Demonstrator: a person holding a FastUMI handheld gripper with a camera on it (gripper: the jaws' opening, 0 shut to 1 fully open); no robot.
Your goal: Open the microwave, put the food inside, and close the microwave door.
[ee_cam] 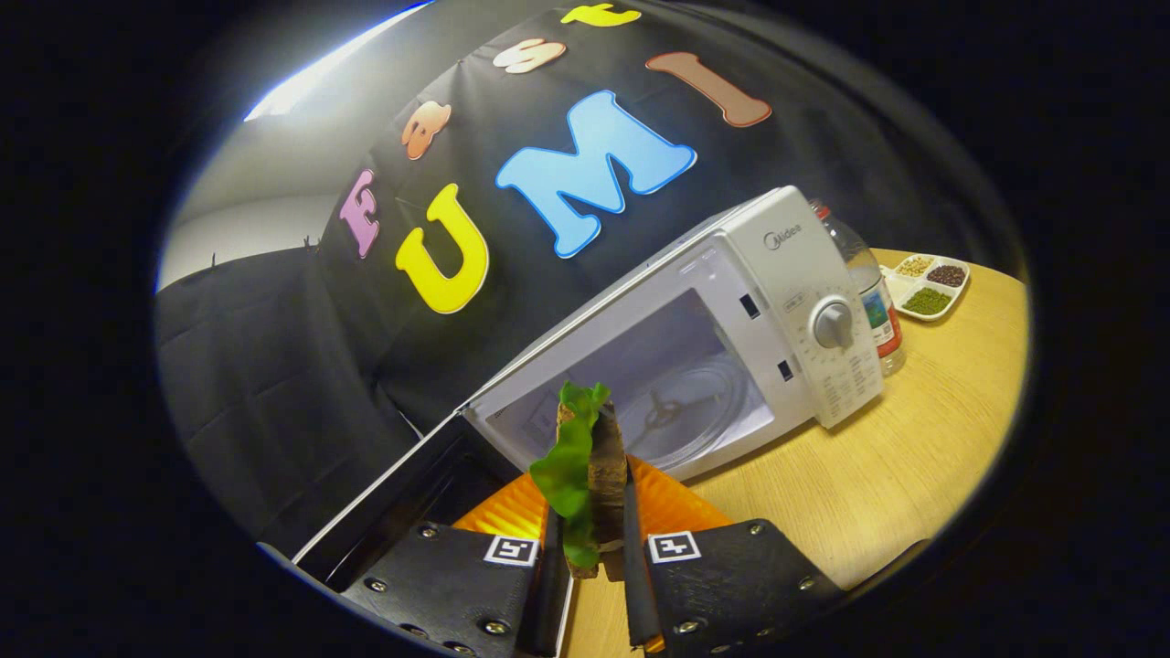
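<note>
- I am gripping the brown bread sandwich with green lettuce leaf between both fingers of the gripper.
- It is hanging before the white microwave, door standing open.

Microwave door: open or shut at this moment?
Open. The door hangs swung out beside the microwave, baring the cavity and its glass turntable. The tool holds the food just outside.
</note>
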